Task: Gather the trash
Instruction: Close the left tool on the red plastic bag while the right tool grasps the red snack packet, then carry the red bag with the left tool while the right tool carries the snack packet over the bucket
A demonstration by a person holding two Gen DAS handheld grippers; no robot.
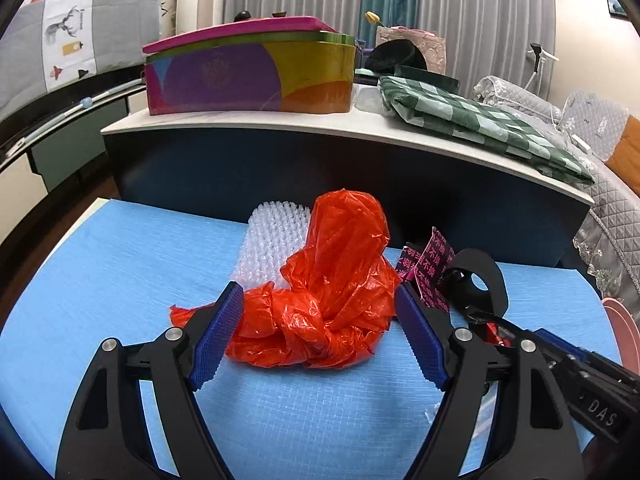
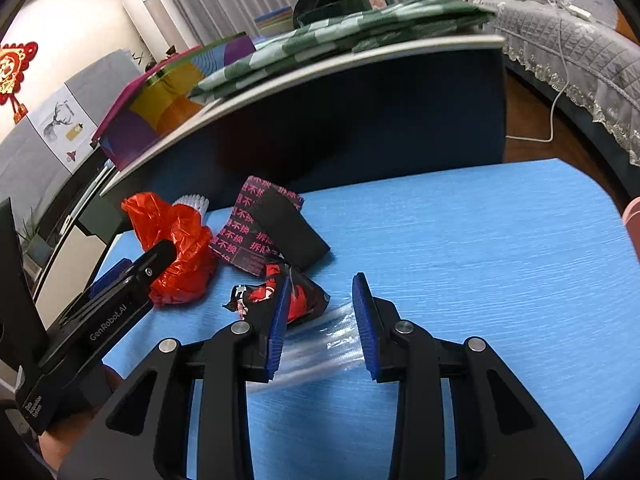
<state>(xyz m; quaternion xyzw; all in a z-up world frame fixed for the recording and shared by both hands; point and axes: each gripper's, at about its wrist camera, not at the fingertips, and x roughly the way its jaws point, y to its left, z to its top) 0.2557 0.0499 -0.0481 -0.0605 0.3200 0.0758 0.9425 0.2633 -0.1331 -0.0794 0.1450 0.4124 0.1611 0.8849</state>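
Blue tabletop [image 1: 120,264], carrying all the trash, with a dark cabinet [image 1: 320,168] rising behind it at twelve o'clock; on the cabinet's pale top, a multicoloured tin [image 1: 248,76] and a folded green checked cloth [image 1: 472,120]; crumpled red plastic bag [image 1: 332,280], the largest piece of trash, lying at the tabletop's middle in the left wrist view; my left fingers [image 1: 320,332] stand wide apart on either side of the bag, pads close to it at nine and three o'clock, not pressing; white foam fruit net [image 1: 272,240] just behind the bag at eleven o'clock, touching it; black packet with pink characters [image 2: 268,224] beside the bag at its three o'clock; black-and-red snack wrapper [image 2: 304,296] near that packet, touching my right gripper's left pad; my right fingers [image 2: 320,328] are partly apart, with a clear plastic wrapper [image 2: 320,344] lying flat between them; whether the pads touch it I cannot tell.
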